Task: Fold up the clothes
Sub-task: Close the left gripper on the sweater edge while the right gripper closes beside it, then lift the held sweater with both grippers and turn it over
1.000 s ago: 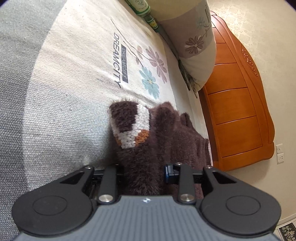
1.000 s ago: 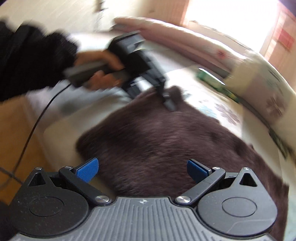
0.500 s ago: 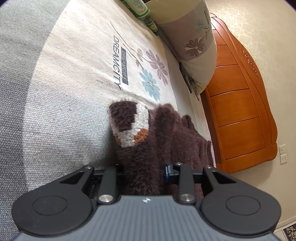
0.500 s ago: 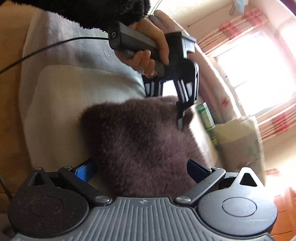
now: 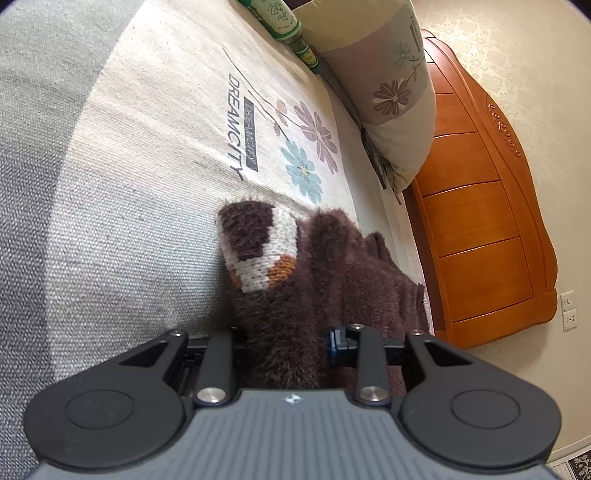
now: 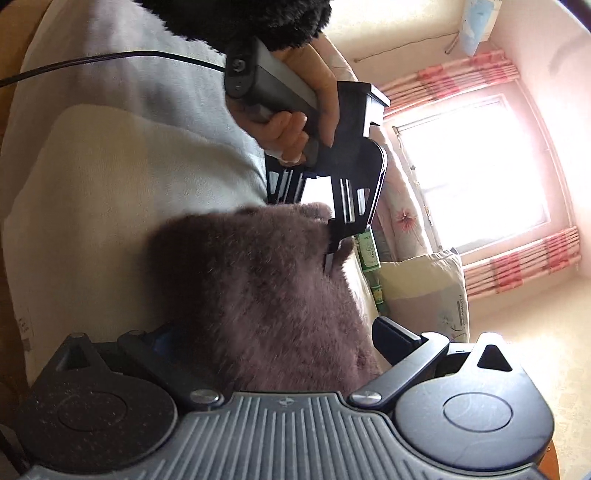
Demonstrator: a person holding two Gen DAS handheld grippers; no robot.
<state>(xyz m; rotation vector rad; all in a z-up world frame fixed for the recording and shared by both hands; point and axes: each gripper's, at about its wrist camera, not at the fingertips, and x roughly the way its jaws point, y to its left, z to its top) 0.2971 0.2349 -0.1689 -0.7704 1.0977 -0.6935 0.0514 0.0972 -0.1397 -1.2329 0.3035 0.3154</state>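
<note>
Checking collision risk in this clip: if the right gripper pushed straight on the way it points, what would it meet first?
The brown fuzzy sweater, already between its open jaws. Beyond that, probably the left gripper clamped on the sweater's far edge, though depth is unclear.

Home bedroom: bed (image 5: 110,184) with floral "DREAMCITY" cover, pillow (image 5: 388,92) against carved wooden headboard (image 5: 480,221), patterned wallpaper (image 5: 535,92), curtained window (image 6: 480,166), wall sockets (image 5: 569,310).

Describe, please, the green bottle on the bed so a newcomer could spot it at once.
Start at the wooden headboard and the floral pillow leaning against it. The green bottle lies along the pillow's edge on the bed cover, the only green, labelled object there.
</note>
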